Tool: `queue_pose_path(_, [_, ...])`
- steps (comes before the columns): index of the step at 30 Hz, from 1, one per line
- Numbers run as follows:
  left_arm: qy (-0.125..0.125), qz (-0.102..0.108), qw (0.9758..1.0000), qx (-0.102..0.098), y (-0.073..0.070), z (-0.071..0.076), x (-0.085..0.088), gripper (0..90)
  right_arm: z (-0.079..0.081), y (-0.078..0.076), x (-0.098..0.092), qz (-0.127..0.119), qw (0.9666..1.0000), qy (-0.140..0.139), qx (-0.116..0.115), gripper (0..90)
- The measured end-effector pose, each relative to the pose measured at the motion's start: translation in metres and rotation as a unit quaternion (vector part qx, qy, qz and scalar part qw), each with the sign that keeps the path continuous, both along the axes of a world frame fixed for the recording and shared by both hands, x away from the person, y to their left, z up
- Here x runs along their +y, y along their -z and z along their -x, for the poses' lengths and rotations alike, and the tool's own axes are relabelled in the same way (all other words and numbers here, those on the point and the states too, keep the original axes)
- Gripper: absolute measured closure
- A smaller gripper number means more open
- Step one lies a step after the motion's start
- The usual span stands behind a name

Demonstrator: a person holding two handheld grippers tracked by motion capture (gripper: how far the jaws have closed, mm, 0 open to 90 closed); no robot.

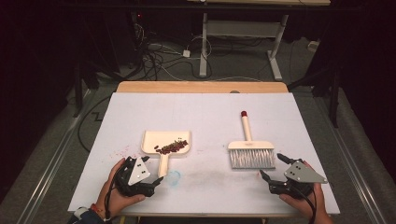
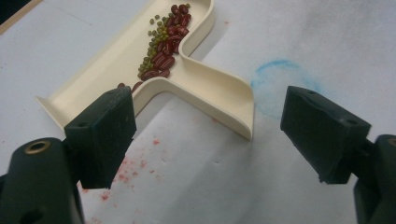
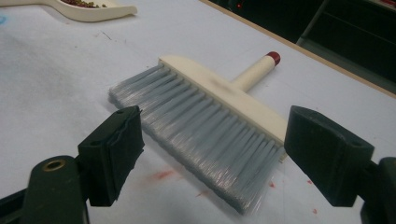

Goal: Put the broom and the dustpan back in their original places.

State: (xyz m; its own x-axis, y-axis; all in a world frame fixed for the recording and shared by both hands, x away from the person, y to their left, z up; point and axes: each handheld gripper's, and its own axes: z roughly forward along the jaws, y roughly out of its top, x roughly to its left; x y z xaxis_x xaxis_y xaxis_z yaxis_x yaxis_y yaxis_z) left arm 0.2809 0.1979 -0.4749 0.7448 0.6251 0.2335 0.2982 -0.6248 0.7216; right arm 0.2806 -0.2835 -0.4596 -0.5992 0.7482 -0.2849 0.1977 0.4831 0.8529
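Observation:
A cream dustpan [image 1: 150, 140] lies left of centre on the white table cover, its handle pointing toward me. Red and green beans [image 1: 171, 147] lie piled in it. My left gripper [image 1: 153, 170] is open just short of the handle's end and holds nothing. In the left gripper view the dustpan [image 2: 210, 86] and beans [image 2: 163, 46] lie ahead of the open left gripper [image 2: 210, 133]. A cream brush [image 1: 250, 150] with grey bristles and a red-tipped handle lies at the right. My right gripper [image 1: 272, 165] is open beside the bristles; the right gripper view shows the brush [image 3: 210, 121] past the open right gripper [image 3: 212, 156].
A blue smudge [image 1: 173, 178] marks the cover near the dustpan handle, and faint red stains [image 1: 122, 150] spot the cover left of the pan. The table's wooden far edge [image 1: 201, 87] shows beyond the cover. Cables and desk legs [image 1: 204, 51] stand on the floor behind.

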Motion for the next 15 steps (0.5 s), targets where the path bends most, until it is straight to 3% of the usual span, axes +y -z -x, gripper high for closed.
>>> queue_pose_path(11, [-0.008,0.009,0.9999,0.001,-0.0015,-0.0034,0.0012,18.3,-0.0017,0.0011,-0.0005,0.001,1.0000,0.004,0.003,19.9])
queue_pose_path(15, [-0.009,0.003,1.0000,0.001,-0.0017,-0.0030,0.0011,18.3,-0.0016,0.0010,0.0004,0.000,1.0000,0.003,0.003,19.9])
